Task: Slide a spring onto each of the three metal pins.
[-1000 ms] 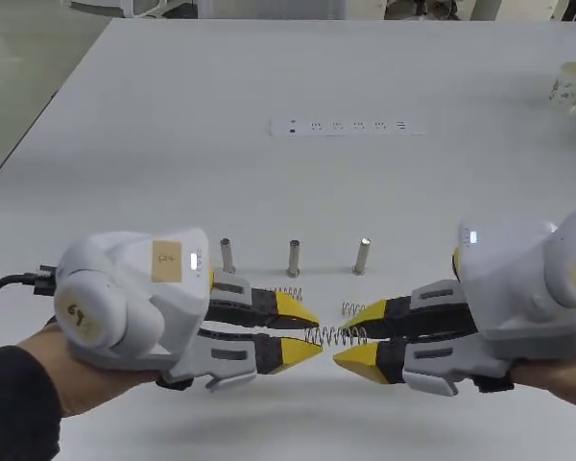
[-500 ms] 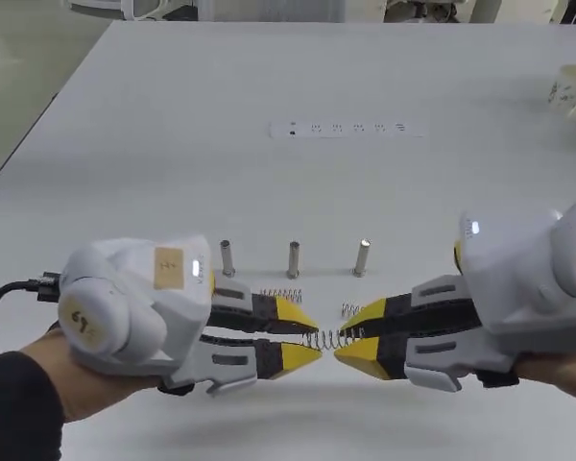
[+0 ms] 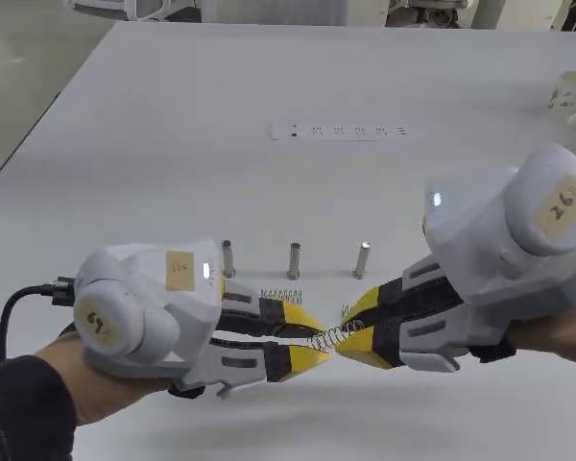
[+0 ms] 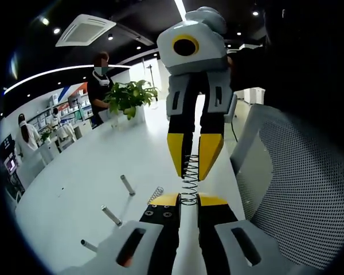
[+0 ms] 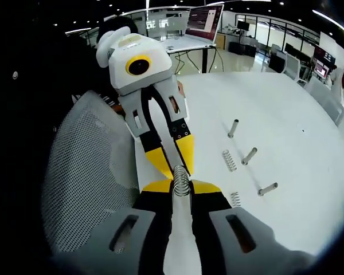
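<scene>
- A thin, open-coiled wire spring (image 3: pixel 328 335) hung stretched in front of the middle pin (image 3: pixel 294 259).
- Left gripper (image 3: pixel 310 338) pinched one end, right gripper (image 3: pixel 349 332) the other.

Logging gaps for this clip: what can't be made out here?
Head view: one loose steel coil spring is partly hidden by the right gripper.
Head view: the paper cup is cut by the right edge.
Head view: markings on the white power strip are too small.
</scene>
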### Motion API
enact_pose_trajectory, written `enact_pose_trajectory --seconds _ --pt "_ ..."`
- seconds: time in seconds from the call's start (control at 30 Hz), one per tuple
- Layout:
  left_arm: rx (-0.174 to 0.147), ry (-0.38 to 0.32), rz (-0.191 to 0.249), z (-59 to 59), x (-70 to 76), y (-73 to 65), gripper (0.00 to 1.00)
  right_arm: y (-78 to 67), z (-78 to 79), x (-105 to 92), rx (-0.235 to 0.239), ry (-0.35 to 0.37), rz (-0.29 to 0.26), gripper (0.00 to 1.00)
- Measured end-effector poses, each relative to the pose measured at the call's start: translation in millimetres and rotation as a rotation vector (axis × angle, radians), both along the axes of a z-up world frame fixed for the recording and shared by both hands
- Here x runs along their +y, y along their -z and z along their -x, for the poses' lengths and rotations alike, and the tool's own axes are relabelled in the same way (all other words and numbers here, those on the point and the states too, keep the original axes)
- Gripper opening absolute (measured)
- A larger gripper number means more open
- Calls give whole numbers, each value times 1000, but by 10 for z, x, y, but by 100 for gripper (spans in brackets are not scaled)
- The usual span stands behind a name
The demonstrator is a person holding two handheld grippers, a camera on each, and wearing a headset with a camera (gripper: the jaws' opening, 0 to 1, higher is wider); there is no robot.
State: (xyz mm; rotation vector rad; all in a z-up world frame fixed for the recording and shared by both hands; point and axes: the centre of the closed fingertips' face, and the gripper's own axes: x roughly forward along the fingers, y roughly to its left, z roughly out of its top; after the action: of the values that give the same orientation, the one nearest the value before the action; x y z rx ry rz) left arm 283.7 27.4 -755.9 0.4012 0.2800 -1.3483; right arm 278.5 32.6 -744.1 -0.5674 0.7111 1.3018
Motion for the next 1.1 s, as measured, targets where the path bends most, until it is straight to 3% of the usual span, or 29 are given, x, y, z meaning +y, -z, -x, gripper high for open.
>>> enact_pose_trajectory --seconds 0.47,1.1 --pt "9 -14 18 0 -52 23 7 -14 -3 23 12 -87 134 12" --pt "18 -22 38 -14 -145 46 7 -16 -2 39 14 -145 219 12"
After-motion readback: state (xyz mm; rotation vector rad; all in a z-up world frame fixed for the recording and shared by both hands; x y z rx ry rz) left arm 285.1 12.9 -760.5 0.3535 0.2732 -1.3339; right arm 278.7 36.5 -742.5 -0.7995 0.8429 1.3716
